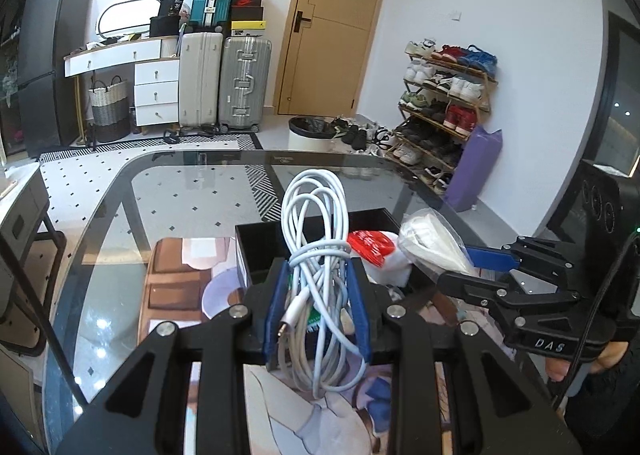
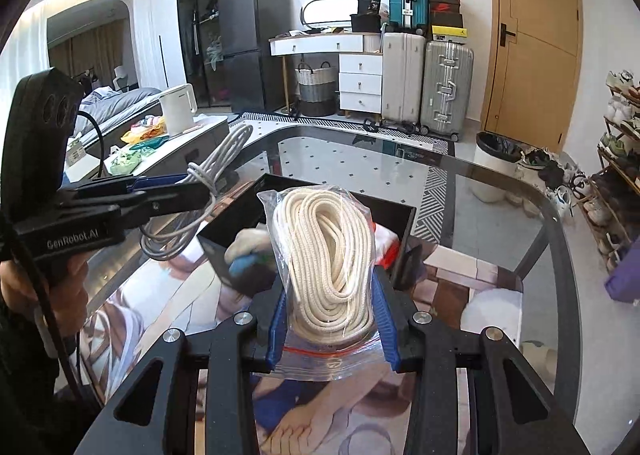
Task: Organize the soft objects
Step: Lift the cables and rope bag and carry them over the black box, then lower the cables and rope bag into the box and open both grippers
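My left gripper [image 1: 318, 275] is shut on a coiled white charging cable [image 1: 314, 215], whose loops stand up above the blue pads and hang below them. My right gripper [image 2: 332, 287] is shut on a clear zip bag of cream rope [image 2: 328, 247]. Both are held above a black open box [image 1: 256, 243] on the glass table [image 1: 168, 191]. In the left wrist view the right gripper [image 1: 474, 267] comes in from the right with the bagged rope [image 1: 432, 239]. In the right wrist view the left gripper [image 2: 200, 187] comes in from the left with the cable [image 2: 224, 151]. A red-and-white packet [image 1: 370, 247] lies in the box.
A printed mat [image 2: 168, 295] lies under the box [image 2: 396, 215] on the glass. A white bin [image 1: 308, 135] and a shoe rack [image 1: 444, 103] stand beyond the table's far edge. Suitcases [image 1: 244, 83] and white drawers [image 1: 156, 91] line the back wall. A side cabinet with a kettle [image 2: 178, 107] stands left.
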A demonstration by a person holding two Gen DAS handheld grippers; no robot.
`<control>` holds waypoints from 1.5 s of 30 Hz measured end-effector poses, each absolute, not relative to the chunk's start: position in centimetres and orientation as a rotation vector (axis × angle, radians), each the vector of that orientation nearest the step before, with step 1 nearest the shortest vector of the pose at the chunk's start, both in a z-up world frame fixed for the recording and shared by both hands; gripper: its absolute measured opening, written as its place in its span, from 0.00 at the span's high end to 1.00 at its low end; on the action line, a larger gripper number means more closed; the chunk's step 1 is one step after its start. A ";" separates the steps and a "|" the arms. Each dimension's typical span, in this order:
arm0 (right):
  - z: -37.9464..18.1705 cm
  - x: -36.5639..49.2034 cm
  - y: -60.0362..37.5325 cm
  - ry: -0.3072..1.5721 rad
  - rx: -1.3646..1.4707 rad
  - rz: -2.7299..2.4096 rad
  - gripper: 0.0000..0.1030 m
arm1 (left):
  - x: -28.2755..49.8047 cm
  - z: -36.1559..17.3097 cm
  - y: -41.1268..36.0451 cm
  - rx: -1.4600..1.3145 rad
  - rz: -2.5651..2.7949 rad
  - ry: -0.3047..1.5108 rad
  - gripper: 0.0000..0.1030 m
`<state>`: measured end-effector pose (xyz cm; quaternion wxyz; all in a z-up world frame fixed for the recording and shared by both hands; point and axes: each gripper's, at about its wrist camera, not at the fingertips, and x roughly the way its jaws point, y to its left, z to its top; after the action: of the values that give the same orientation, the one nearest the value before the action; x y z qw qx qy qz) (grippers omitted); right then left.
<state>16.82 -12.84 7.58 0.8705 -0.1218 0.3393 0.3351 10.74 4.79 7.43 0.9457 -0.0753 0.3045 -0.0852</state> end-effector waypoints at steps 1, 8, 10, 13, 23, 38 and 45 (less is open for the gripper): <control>7.5 17.1 -12.4 0.711 -0.265 0.690 0.63 | 11.1 7.3 4.7 -0.154 -0.171 0.624 0.73; 7.6 19.2 -10.2 0.722 -0.261 0.665 0.63 | 12.9 6.6 4.4 -0.134 -0.142 0.648 0.73; 7.4 19.6 -9.7 0.717 -0.282 0.638 0.63 | 13.3 6.5 4.2 -0.127 -0.135 0.653 0.73; 7.0 20.2 -9.0 0.716 -0.316 0.612 0.63 | 13.9 6.2 4.0 -0.113 -0.126 0.664 0.73; 5.3 21.6 -8.2 0.730 -0.365 0.592 0.62 | 14.8 5.3 3.4 -0.075 -0.103 0.671 0.72; 4.1 20.9 -8.7 0.728 -0.398 0.655 0.50 | 15.1 4.4 3.0 -0.055 -0.107 0.691 0.71; 3.9 20.9 -8.8 0.758 -0.375 0.654 0.48 | 15.0 4.4 2.9 -0.044 -0.112 0.691 0.70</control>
<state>20.91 -8.76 3.91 0.8605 -0.1789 0.3613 0.3115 14.99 2.85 4.42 0.9391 -0.0216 0.3386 -0.0549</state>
